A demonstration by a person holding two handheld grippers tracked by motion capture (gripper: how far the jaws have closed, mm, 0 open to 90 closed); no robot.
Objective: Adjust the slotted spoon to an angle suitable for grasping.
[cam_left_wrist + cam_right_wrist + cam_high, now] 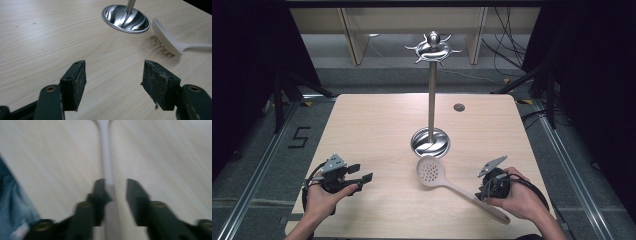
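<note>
Right gripper view: right gripper (pixel 113 191) jaws stood partly apart, straddling the handle of the one slotted spoon (pixel 432 171); one jaw touched it, blurred. Left gripper (pixel 115 82) jaws were wide apart, empty, over bare desk (pixel 372 125). Spoon lay flat just beside the one steel stand (pixel 431 141).

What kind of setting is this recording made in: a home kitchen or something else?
Probably a lab or recording studio, not a kitchen: a bare wooden table stands between dark curtains, floor rails run beside it, and loose cables trail on the floor behind.
</note>
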